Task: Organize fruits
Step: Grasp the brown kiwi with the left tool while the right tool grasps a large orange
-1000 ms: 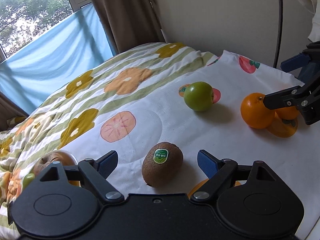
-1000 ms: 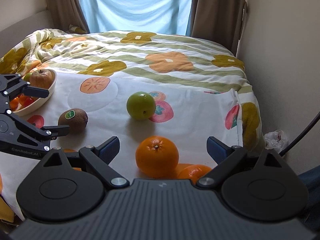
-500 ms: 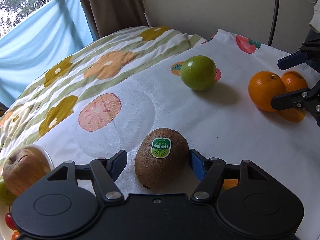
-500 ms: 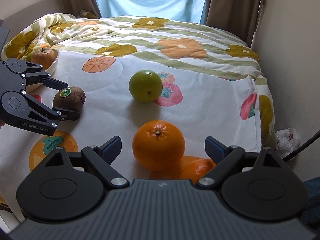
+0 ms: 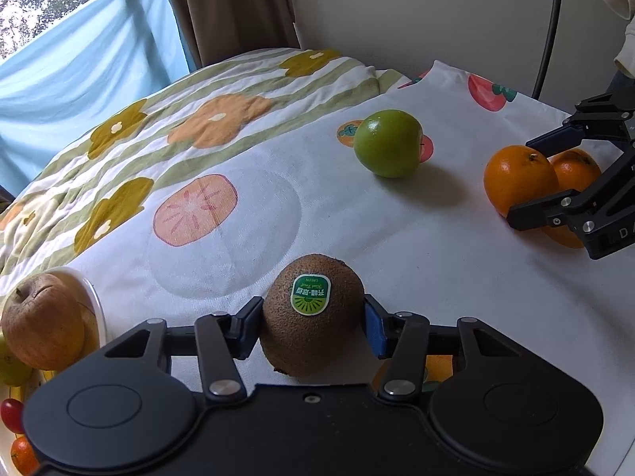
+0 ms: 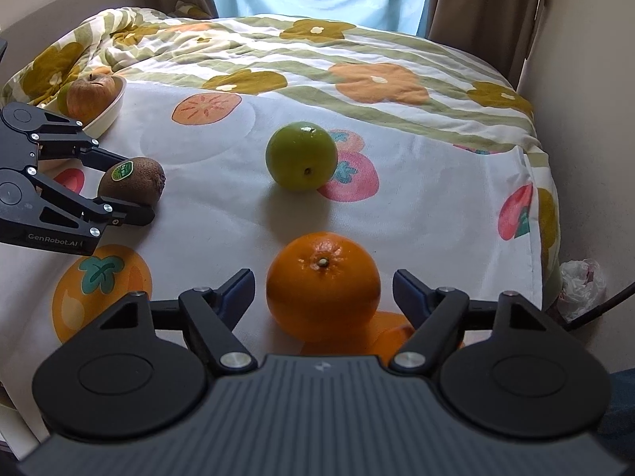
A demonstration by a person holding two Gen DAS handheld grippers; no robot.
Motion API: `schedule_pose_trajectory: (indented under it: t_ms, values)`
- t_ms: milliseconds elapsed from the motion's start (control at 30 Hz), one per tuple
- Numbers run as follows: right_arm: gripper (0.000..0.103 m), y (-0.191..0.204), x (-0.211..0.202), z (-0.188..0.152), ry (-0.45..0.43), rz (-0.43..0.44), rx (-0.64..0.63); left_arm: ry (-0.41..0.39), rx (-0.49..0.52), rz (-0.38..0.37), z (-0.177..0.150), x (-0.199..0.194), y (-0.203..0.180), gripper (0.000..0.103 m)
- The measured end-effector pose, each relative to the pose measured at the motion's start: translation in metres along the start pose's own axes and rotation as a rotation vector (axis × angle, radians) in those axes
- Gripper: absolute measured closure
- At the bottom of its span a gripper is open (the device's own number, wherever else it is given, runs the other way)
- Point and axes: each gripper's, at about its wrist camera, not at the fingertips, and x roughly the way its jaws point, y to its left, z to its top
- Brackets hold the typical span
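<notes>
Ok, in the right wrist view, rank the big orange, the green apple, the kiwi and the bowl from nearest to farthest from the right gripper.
1. Big orange, between the closing jaws of the right gripper, not yet pressed.
2. Green apple, straight ahead, mid-cloth.
3. Kiwi, to the left, between the left gripper's jaws.
4. Bowl, far left, holding a brownish apple.

Kiwi (image 5: pixel 313 317): matt brown skin, finely fuzzy and rough; its glossy green sticker (image 5: pixel 310 294) looks like printed paper or film. Green apple (image 6: pixel 301 156): smooth, waxy, glossy highlight. Orange (image 6: pixel 322 286): pitted peel, light sheen. Bed cover (image 6: pixel 238 206): printed woven cloth, matt, lightly creased. Left gripper (image 5: pixel 313 327): matt black, plastic-looking body, bright metal pivot pins, blue pads. Bowl (image 6: pixel 109 113): smooth cream, faintly glossy.
</notes>
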Motion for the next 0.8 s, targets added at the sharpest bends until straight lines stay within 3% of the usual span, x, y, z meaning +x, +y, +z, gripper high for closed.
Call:
schedule_pose_trajectory:
  t_ms: [300, 800]
  values:
    - [0.025, 0.000, 0.008, -0.001, 0.015, 0.000, -0.007, 0.001, -0.043, 0.024, -0.008, -0.008, -0.003, 0.047]
    - [0.026, 0.026, -0.020, 0.023, -0.047, 0.061, 0.008, -0.090, -0.199, 0.068, -0.008, -0.061, 0.008, 0.048]
